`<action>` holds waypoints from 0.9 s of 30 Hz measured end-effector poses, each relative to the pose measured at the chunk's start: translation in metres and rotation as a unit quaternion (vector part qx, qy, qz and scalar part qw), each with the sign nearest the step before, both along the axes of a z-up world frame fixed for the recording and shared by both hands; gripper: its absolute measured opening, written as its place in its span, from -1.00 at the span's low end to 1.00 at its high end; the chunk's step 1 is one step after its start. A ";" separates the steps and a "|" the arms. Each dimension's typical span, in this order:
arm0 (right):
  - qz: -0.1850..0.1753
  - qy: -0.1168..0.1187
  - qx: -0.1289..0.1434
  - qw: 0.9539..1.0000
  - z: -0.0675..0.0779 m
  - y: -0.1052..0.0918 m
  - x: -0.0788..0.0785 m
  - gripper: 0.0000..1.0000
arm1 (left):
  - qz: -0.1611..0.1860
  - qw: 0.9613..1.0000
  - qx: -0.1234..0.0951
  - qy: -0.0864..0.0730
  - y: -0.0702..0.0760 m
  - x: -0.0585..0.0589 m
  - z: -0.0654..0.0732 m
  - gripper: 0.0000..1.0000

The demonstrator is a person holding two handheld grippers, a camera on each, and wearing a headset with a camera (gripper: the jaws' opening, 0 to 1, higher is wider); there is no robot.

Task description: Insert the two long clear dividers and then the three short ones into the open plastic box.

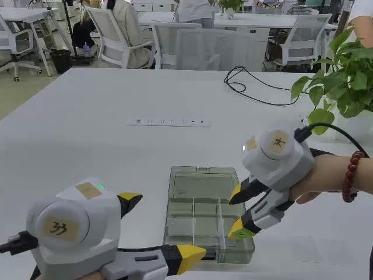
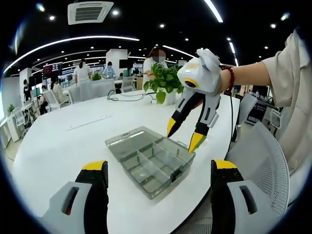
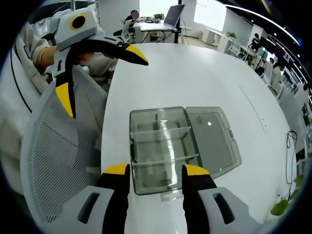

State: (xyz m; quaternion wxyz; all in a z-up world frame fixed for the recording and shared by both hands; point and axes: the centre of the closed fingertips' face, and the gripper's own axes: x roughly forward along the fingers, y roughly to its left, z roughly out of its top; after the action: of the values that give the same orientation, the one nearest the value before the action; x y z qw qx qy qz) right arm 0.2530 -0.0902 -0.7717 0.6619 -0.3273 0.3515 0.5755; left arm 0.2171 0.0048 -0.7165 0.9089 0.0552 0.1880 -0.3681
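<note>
Left claw [image 1: 160,228]: jaws wide apart, nothing between them, held low at the near edge of the white surface [image 1: 87,134].

Just ahead of its yellow tips, slightly toward the right claw: open plastic box [image 1: 233,252], clear grey, flat on the surface. Lid [image 1: 202,184] folded back on the side away from the left claw, also lying flat.

Right claw [image 1: 237,214]: jaws apart, less widely than the left, empty. Tilted down, tips close over the box rim on its own side; cannot tell whether the lower tip touches it. Seen along its own jaws, box directly beyond the two tips, lid off to the right.

Inside the box: clear dividers [image 3: 161,130] standing upright, crossing one another to form compartments. Long runs across, shorter pieces between; exact count hard to tell through the clear plastic.

Well beyond the box from the left claw: flat white power strip [image 1: 169,122]. Behind the right claw: leafy plant [image 1: 344,81] and a looped black cable [image 1: 250,81]. On the wrist behind the right claw: dark red bead bracelet [image 1: 351,175]. Below the left claw in the right gripper view: mesh chair [image 3: 53,161] beside the surface edge.
</note>
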 end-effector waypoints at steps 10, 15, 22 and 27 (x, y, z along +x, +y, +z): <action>-0.024 0.004 -0.009 1.000 -0.008 -0.040 -0.001 -0.05 | -0.001 1.000 0.004 0.005 -0.003 -0.003 -0.003 0.74; -0.032 0.010 -0.019 0.999 -0.020 -0.062 -0.005 -0.04 | 0.000 1.000 0.005 0.004 -0.006 -0.004 -0.003 0.74; -0.043 0.011 -0.026 0.999 -0.035 -0.092 -0.008 -0.04 | 0.001 1.000 0.006 0.004 -0.008 -0.004 -0.003 0.71; -0.048 0.011 -0.038 0.998 -0.043 -0.108 -0.008 -0.05 | 0.003 1.000 0.006 0.006 -0.010 -0.003 -0.004 0.69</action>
State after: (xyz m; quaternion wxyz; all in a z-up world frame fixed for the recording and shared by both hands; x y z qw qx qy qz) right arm 0.2445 -0.1984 -0.8150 0.6718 -0.3283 0.3959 0.5330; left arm 0.2141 -0.0049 -0.7201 0.9085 0.0581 0.1956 -0.3647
